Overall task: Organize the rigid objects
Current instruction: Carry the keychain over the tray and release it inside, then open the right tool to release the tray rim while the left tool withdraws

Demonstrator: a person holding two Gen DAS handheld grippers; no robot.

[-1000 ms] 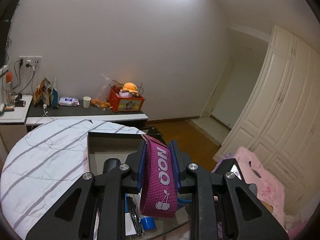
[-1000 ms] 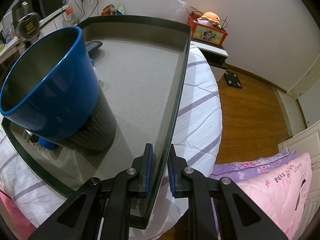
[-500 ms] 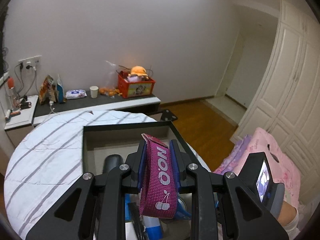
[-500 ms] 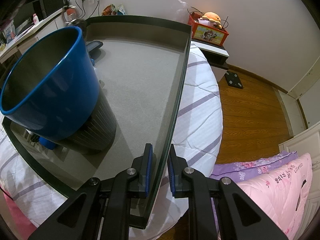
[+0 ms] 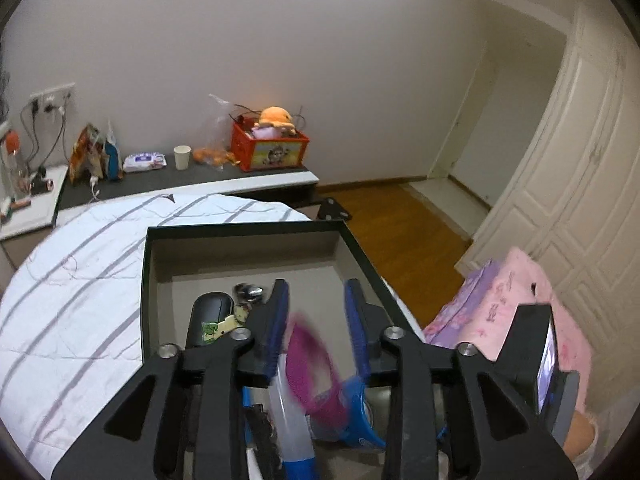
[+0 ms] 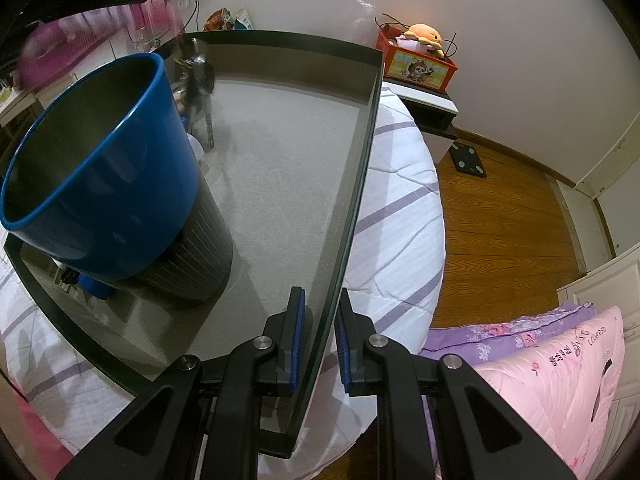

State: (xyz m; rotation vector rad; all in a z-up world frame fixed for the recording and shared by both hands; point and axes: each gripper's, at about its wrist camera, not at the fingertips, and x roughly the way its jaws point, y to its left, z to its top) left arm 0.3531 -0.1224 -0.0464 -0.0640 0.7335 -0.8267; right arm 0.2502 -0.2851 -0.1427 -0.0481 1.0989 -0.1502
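Item: strap, magenta, blurred, between the jaws of the left tool, which are opening; pads clear of it. It hangs over the near end of the tray, above the blue cup.

Right tool: narrow, clamped on the tray's right rim, steadying it on the bed.

Also in tray: black case, keyring.

Handling note: keep the rim grip firm and let the jaws part fully before lifting the left tool, so the strap drops clean and does not snag a pad.
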